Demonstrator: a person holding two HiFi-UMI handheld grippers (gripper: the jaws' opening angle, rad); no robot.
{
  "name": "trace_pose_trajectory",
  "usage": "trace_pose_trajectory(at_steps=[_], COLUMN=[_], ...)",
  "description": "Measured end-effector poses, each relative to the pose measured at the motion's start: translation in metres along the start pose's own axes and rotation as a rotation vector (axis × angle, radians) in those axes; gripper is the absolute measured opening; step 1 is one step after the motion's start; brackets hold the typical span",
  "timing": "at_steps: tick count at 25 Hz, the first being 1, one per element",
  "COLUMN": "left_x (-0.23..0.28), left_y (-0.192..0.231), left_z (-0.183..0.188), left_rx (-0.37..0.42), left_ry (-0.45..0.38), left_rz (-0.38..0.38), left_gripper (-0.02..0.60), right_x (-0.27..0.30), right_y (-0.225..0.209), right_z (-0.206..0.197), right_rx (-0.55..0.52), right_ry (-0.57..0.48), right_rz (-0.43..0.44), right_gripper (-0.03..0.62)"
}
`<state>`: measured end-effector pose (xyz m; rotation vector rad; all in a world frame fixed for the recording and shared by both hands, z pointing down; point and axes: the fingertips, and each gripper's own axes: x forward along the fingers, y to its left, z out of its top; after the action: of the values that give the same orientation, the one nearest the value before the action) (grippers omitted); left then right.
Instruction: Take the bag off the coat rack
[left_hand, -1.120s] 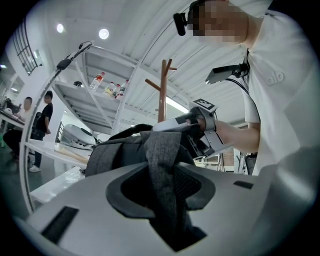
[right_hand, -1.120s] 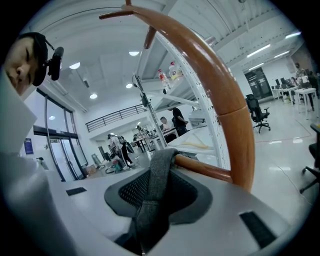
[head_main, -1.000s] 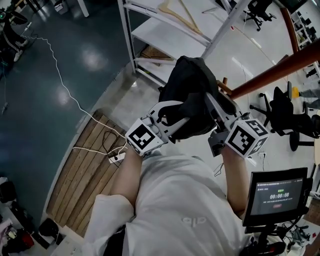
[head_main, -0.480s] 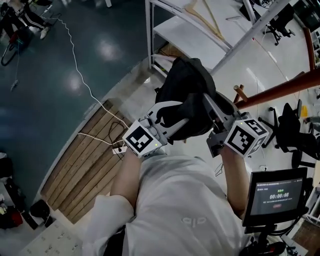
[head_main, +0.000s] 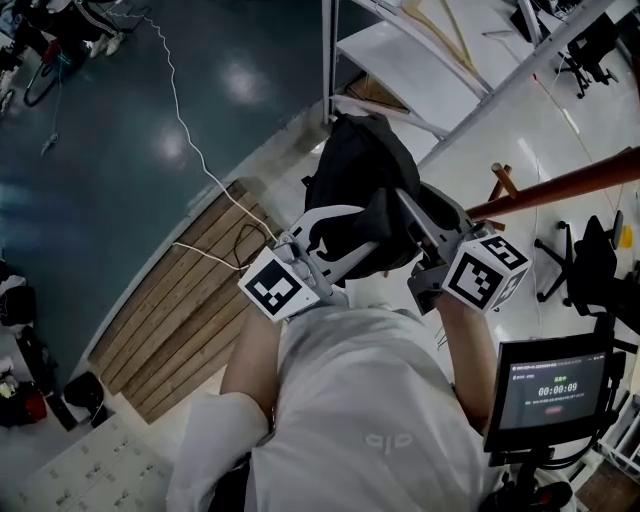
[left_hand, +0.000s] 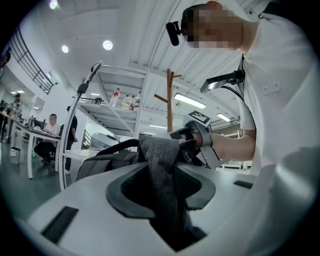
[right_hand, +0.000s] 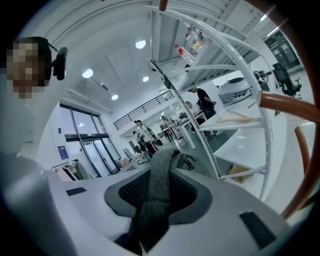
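Black-grey backpack (head_main: 360, 170) is held up in front of the person's chest, over the floor. Left gripper (head_main: 350, 232): jaws clamped on a grey backpack strap (left_hand: 162, 170) that runs down between them. Right gripper (head_main: 425, 235): jaws closed on a second grey strap (right_hand: 157, 190). The backpack body hangs past both grippers. The brown wooden coat rack (head_main: 570, 185) pole is just right of it; contact is unclear. A white shelving unit (head_main: 420, 70) stands behind, and a wooden pallet (head_main: 190, 300) lies on the floor at left.
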<state>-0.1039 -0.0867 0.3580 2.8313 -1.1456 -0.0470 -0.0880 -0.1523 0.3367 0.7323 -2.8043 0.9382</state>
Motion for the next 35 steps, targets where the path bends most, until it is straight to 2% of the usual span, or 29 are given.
trace_pose_trajectory(at_steps=[6, 11, 15, 20, 25, 30, 35], left_x=[-0.001, 0.008, 0.029, 0.051, 0.062, 0.051, 0.032], left_y=[-0.018, -0.044, -0.082, -0.141, -0.212, -0.29, -0.328], left_z=[-0.004, -0.018, -0.029, -0.032, -0.034, -0.031, -0.024], left_rx=[-0.025, -0.086, -0.106, -0.111, -0.077, -0.031, -0.069], left_ry=[0.026, 0.055, 0.08, 0.102, 0.095, 0.106, 0.111], left_rz=[-0.047, -0.156, -0.256, -0.308, -0.312, -0.266, -0.25], left_gripper=[0.13, 0.13, 0.13, 0.13, 0.13, 0.13, 0.13], right_x=[-0.013, -0.039, -0.082, -0.147, -0.211, -0.276, -0.305], right_y=[0.0, -0.01, -0.026, -0.033, -0.025, 0.005, 0.032], right_z=[-0.015, -0.031, -0.044, -0.056, -0.071, -0.098, -0.114], right_rx=[0.021, 0.055, 0.061, 0.044, 0.008, 0.01, 0.013], right_ry=[-0.005, -0.032, -0.068, -0.095, -0.1, -0.103, -0.091], right_rz=[0.001, -0.068, -0.12, -0.158, -0.119, -0.045, -0.045], right_gripper=[0.124, 0.124, 0.124, 0.123, 0.123, 0.121, 0.121])
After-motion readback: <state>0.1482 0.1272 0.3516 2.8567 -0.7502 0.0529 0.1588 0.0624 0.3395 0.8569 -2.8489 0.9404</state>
